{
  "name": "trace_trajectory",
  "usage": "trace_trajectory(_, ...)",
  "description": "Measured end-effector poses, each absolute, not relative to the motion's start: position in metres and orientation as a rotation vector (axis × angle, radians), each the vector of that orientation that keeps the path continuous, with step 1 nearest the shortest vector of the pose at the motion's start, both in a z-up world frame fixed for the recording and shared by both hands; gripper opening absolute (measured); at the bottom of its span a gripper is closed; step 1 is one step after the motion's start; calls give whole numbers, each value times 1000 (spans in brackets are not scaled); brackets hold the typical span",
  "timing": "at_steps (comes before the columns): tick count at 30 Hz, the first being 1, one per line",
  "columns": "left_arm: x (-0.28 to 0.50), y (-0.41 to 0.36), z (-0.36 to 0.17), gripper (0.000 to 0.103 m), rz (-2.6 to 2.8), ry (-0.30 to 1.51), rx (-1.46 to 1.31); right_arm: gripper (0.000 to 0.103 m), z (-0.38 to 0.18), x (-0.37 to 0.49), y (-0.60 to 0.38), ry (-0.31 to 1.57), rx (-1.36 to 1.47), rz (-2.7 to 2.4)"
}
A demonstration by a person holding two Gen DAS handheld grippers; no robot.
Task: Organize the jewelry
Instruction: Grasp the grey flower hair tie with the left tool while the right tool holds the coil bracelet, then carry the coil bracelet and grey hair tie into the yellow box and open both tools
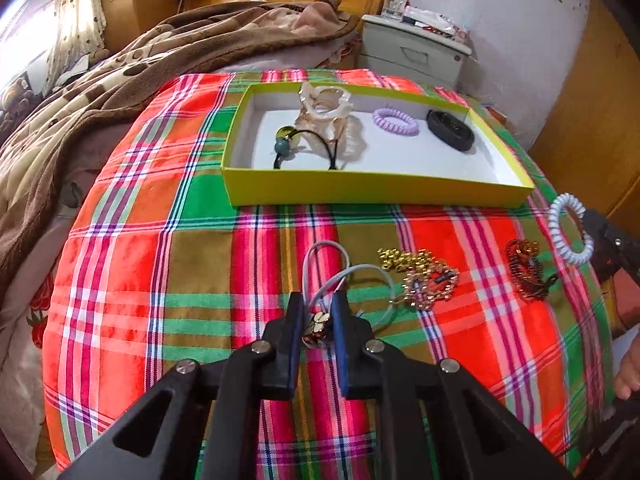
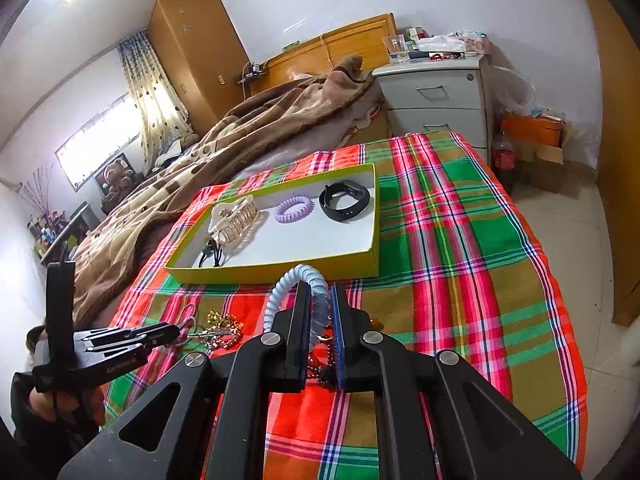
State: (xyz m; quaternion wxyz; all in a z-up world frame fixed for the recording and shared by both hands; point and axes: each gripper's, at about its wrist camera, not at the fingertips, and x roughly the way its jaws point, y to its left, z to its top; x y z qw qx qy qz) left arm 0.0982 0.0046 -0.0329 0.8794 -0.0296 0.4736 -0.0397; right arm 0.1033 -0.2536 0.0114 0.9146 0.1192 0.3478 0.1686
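**Both claws loaded, and this stuff is light and floppy**

Your left claw (image 1: pixel 316 312) is nearly shut, its pads pinching the little shiny charm (image 1: pixel 316 330) of a hair tie, and the thin grey elastic loops (image 1: pixel 344 276) are flopping out past the tips onto the plaid cloth (image 1: pixel 160 280) on the bed. Good spot to grab, honestly: the charm is the only stiff bit, and the cord would just slide through the pads. It weighs next to nothing, so expect the loops to dangle and swing when you lift.

Your right claw (image 2: pixel 320 312) is closed tight on the pale blue coil hair tie (image 2: pixel 288 284), which arches up above the tips. It's springy plastic, squashes a bit and could pop out if the grip loosens.

The yellow box (image 1: pixel 360 190) sits further back with a hair clip (image 1: pixel 328 108), a purple coil tie (image 1: pixel 395 121), a black band (image 1: pixel 450 128) and a beaded black tie (image 1: pixel 288 140) already in it. Left out on the cloth, near you: the gold bead chain (image 1: pixel 420 276) and the dark red bead bracelet (image 1: pixel 526 268). Those are slinky and droopy, so I'd scoop them where they bunch up.
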Motion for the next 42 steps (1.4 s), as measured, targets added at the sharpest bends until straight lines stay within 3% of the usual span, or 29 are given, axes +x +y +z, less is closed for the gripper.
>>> trace_trajectory(23,97,8,19,15,-160,875,-86,10,30,100,-245,680,235,345)
trace_trajectory(42,164,-23,59,15,-307,814,-113,10,44,140,-247,673,245,309)
